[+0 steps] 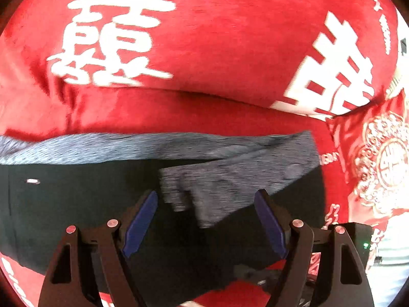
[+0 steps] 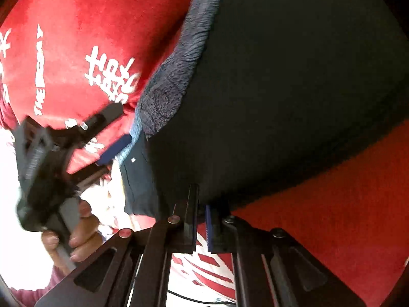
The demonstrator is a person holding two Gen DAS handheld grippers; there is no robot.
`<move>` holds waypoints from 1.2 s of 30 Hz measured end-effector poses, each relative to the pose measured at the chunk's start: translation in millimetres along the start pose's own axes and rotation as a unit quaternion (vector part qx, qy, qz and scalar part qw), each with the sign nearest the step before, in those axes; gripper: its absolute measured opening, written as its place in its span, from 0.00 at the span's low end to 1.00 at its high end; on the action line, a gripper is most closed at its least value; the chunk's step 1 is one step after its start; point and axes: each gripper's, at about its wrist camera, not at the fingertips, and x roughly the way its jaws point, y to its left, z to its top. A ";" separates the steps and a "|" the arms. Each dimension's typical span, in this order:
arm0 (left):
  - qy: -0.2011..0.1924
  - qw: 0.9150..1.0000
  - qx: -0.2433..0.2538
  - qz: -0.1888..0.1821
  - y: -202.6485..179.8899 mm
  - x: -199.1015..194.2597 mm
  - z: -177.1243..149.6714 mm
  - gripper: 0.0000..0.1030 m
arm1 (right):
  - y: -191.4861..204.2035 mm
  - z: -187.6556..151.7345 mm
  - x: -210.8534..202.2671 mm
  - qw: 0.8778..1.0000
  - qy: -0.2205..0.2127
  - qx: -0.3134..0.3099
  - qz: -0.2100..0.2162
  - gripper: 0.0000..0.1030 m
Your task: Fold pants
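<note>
The pants are dark, almost black, with a fuzzy grey-blue lining turned out along the edge. They lie on a red blanket with white characters. My left gripper is open, its blue pads spread just above the pants beside a flipped grey flap. In the right wrist view the pants fill the upper right, with the lining along their left edge. My right gripper is shut on the pants' edge. The left gripper shows there, open, near the lining's corner.
The red blanket covers the surface all around the pants. An embroidered red cushion lies at the right. A person's hand holds the left gripper's handle. A black device with a green light sits behind the left gripper.
</note>
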 end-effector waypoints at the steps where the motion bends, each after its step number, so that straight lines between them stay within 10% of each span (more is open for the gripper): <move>1: 0.003 1.000 0.006 -0.002 -10.5 3.8 0.3 0.77 | -1.1 0.3 -2.3 1.000 0.012 -0.005 0.003 0.07; 5: 0.011 1.000 0.020 0.010 -29.4 15.1 1.8 0.77 | 11.2 5.7 -46.0 0.998 0.031 -0.057 0.020 0.40; 12: 0.013 0.999 0.024 0.032 -39.9 21.8 3.1 0.77 | -39.7 83.3 -154.5 0.993 -0.113 -0.038 -0.002 0.44; 18: 0.021 0.998 0.022 0.050 -51.6 37.3 -4.4 0.77 | -79.8 143.1 -106.6 0.999 -0.042 -0.014 -0.010 0.36; 24: 0.028 0.991 0.052 0.122 -47.8 56.7 -16.6 0.77 | -77.1 145.7 -107.5 0.995 -0.041 -0.028 -0.088 0.35; 36: 0.042 0.988 0.011 0.150 -40.6 42.2 -27.7 0.77 | -49.0 102.4 -114.9 0.980 -0.049 -0.081 -0.174 0.56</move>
